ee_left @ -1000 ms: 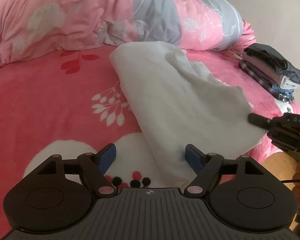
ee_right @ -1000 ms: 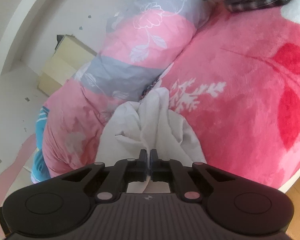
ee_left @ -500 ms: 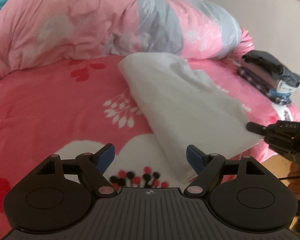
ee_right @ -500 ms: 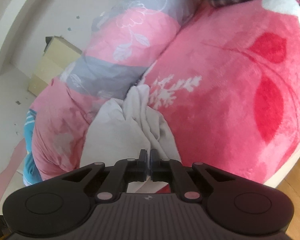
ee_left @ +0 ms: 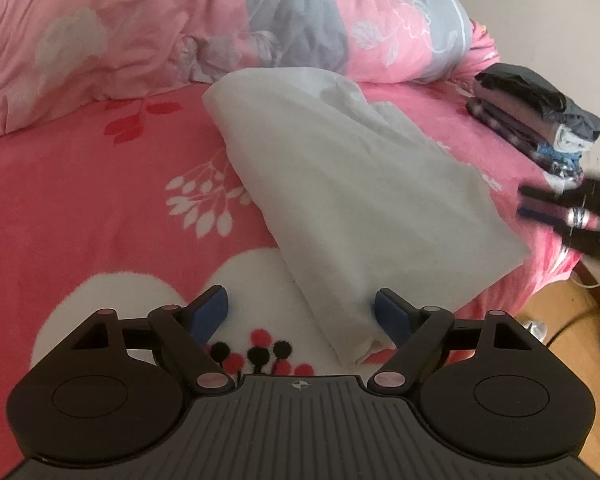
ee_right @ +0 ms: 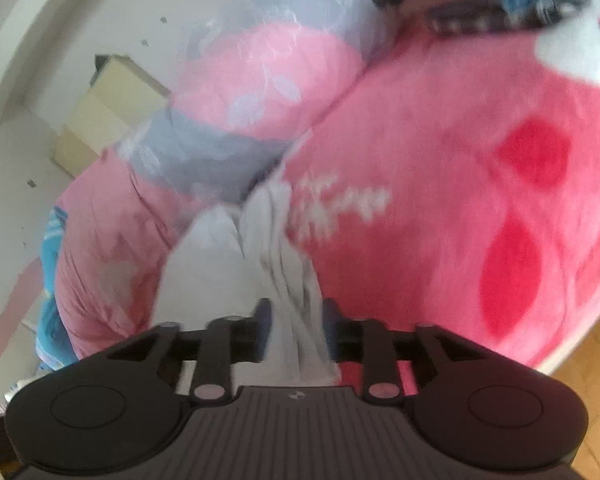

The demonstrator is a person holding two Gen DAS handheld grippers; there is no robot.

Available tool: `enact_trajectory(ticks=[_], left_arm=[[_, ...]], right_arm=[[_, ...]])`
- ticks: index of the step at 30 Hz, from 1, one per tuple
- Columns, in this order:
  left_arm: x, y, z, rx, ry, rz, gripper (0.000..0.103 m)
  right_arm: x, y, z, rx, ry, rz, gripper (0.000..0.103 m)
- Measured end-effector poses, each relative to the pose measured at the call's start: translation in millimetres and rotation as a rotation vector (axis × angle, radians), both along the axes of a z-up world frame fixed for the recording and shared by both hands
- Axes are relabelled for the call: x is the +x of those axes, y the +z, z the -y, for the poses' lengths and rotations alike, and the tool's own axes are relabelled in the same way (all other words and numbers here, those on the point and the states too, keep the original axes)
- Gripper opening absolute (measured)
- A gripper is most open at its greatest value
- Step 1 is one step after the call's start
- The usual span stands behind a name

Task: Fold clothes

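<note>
A white garment (ee_left: 340,184) lies folded in a long band across the pink blanket (ee_left: 80,200). My left gripper (ee_left: 300,300) is open and low over the blanket, with the band's near end lying between its blue pads, untouched. At the garment's far right corner my right gripper (ee_left: 522,202) shows blurred. In the right wrist view the right gripper (ee_right: 296,312) has its jaws opening, and a bunched strip of the garment (ee_right: 216,264) still lies between them, no longer pinched.
A rolled pink and grey quilt (ee_left: 180,20) lines the back of the bed. A stack of folded dark clothes (ee_left: 540,120) sits at the bed's right edge. Wooden floor (ee_left: 572,320) lies beyond that edge. A pale box (ee_right: 108,108) stands by the wall.
The right gripper's jaws, shut on the white garment before, have parted. That gripper has shifted up and right, off the garment's corner. The left gripper stays open.
</note>
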State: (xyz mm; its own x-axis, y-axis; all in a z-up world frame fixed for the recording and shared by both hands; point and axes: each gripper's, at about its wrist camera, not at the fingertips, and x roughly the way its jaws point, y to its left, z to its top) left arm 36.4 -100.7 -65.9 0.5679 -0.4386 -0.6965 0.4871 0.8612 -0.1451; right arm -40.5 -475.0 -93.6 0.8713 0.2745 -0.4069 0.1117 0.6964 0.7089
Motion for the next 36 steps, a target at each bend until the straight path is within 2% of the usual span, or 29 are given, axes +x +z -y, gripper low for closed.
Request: enact_trajectory(ticks=[2, 7, 12, 16, 21, 22, 23, 30, 36], left_arm=[[1, -1, 1, 0.004, -0.003, -0.003, 0.083], [1, -5, 4, 0.021, -0.014, -0.004, 0.086], [-3, -7, 13, 0.065, -0.033, 0.02, 0.091], [-5, -8, 13, 0.068, -0.027, 0.031, 0.091], [-4, -9, 11, 0.062, -0.037, 0.033, 0.091], [-4, -9, 10, 0.059, -0.038, 0.032, 0.091], [-4, -9, 10, 0.057, -0.039, 0.032, 0.091], [-6, -9, 8, 0.058, -0.049, 0.029, 0.091], [-6, -10, 8, 0.063, -0.055, 0.028, 0.091]], right_arm=[[11, 12, 7, -0.021, 0.021, 0.021, 0.033], [73, 30, 2, -0.134, 0.121, 0.038, 0.032], [144, 23, -20, -0.264, 0.227, -0.007, 0.029], [175, 19, -37, -0.378, 0.287, -0.046, 0.025], [191, 13, -45, -0.441, 0.322, -0.073, 0.014], [193, 12, -46, -0.447, 0.326, -0.074, 0.005], [194, 13, -46, -0.451, 0.327, -0.07, 0.001], [192, 27, -50, -0.493, 0.277, 0.002, 0.0], [203, 18, -47, -0.509, 0.246, -0.028, 0.0]])
